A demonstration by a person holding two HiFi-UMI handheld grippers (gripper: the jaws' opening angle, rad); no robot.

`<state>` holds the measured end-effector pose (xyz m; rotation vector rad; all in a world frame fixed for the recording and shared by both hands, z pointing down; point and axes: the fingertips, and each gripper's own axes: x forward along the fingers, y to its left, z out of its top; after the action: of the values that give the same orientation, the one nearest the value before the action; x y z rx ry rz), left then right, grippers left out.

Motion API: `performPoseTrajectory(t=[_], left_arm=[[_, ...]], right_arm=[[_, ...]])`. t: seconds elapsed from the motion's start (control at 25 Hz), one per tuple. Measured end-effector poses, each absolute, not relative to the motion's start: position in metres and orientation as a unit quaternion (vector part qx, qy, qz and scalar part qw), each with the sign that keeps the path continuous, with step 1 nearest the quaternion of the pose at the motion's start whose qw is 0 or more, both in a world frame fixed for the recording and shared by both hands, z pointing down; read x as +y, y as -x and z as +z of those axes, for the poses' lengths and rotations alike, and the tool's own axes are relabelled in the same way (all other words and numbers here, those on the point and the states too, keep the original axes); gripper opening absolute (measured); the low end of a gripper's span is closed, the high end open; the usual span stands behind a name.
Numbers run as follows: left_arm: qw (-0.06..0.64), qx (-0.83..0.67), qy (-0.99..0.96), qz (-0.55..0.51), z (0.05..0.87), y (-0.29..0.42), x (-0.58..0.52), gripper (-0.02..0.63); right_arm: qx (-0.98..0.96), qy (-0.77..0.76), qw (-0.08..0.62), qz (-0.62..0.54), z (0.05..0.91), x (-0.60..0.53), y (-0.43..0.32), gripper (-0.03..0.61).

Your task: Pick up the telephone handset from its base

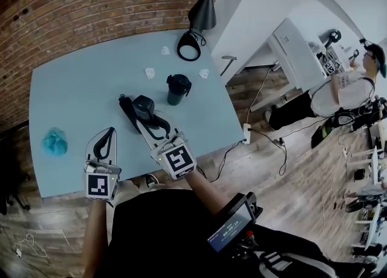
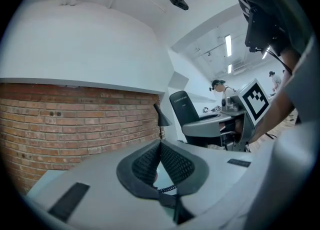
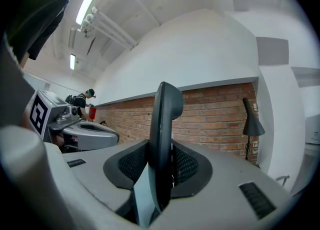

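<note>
over the near half of the pale blue table, the right gripper has its jaws part-way apart and clamped on the black handset, pads pressing its flat sides. the dark base lies just beside it. whether the handset is fully clear of the base i cannot tell. the left gripper sits nearby, jaw tips together and holding nothing. the likely trouble is the coiled cord: a quick lift could pull it taut and drag the base. the pinch is narrow, so the handset may pivot and slip. a careless swing could knock the dark cup.
</note>
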<state>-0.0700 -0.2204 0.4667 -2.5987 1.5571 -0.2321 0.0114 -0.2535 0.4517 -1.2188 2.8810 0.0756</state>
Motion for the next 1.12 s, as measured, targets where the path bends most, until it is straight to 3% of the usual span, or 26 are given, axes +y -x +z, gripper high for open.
performPoseTrajectory(t=[1.12], left_arm=[[0.015,0.522,0.849,-0.077,0.497,0.073,-0.212,0.018]], right_arm=[[0.917,0.397,-0.016,-0.027,0.5,-0.253,-0.019,0.154]])
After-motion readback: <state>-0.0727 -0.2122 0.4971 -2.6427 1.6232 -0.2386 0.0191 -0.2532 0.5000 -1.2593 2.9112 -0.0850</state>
